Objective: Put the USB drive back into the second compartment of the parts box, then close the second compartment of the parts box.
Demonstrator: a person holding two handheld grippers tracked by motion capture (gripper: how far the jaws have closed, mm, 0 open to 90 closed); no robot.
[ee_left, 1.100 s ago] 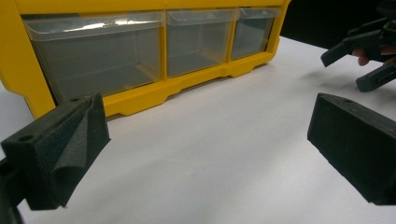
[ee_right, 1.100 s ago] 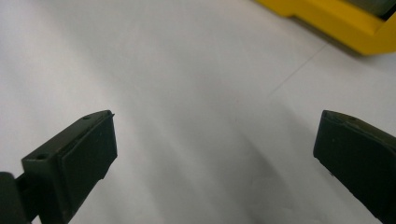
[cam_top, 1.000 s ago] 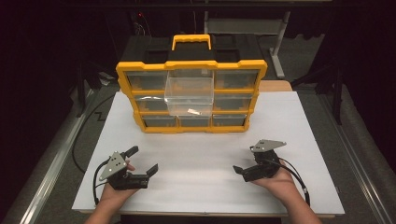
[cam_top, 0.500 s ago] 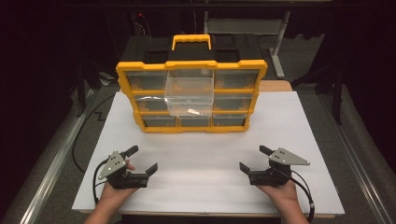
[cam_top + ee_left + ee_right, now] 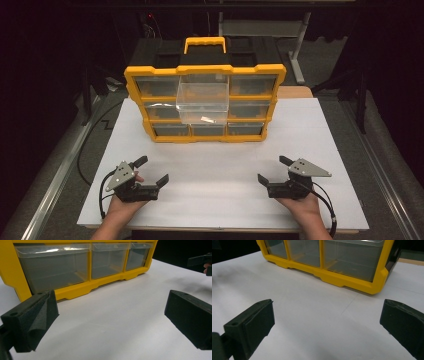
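Observation:
A yellow organiser case (image 5: pixel 205 102) with clear drawers and a yellow handle stands upright at the back of the white table (image 5: pixel 220 165). Its middle clear drawer (image 5: pixel 202 102) is pulled out toward me, with a small white item inside. My left gripper (image 5: pixel 152 170) rests open at the front left, held by a hand, nothing between its jaws. My right gripper (image 5: pixel 272 170) rests open at the front right, also empty. The case's bottom row of drawers (image 5: pixel 75 265) fills the top of the left gripper view, and the case (image 5: pixel 352 262) also spans the top of the right gripper view.
The table's bare white top stretches between the grippers and the case. Metal rails (image 5: pixel 55 175) run along both sides of the table. A grey stand (image 5: pixel 260 25) sits behind the case in the dark. The right gripper's jaw tip (image 5: pixel 200 261) shows far right in the left gripper view.
My right gripper has moved toward the front right edge and turned level, its grey plate now pointing right. The left gripper has stayed put.

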